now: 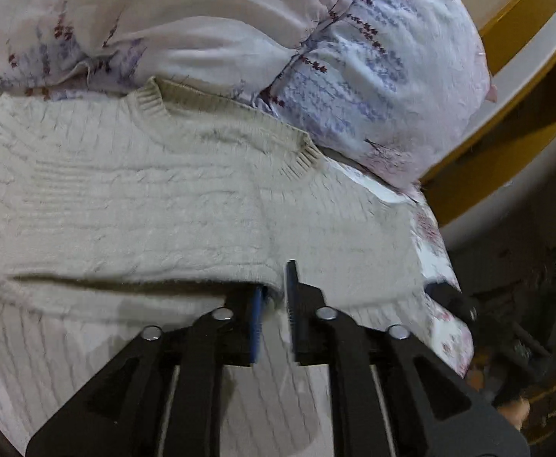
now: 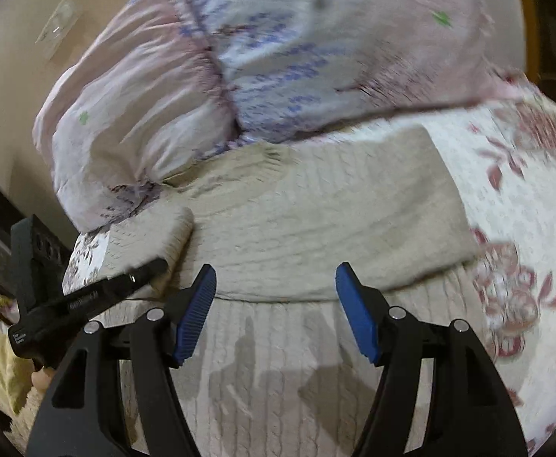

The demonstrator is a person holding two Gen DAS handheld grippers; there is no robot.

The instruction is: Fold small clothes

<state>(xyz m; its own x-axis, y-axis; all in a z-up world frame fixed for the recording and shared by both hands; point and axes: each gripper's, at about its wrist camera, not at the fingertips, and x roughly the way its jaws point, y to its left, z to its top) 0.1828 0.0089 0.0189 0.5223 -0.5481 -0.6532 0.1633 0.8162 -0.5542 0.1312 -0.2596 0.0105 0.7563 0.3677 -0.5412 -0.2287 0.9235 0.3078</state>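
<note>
One cream sweater (image 2: 316, 205) of thick cable knit lies on the flowered bedsheet (image 2: 525, 228), below a puffy quilt (image 2: 278, 57), with its ribbed collar (image 1: 224, 114) showing. The left gripper (image 1: 276, 304), with its blue pads almost together, pinches a folded edge of the sweater. The right gripper (image 2: 276, 312) stands spread wide above the knit.

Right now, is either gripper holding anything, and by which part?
The left gripper is shut on the sweater, pinching the edge of its folded-over layer. The right gripper is open, holding nothing.
</note>
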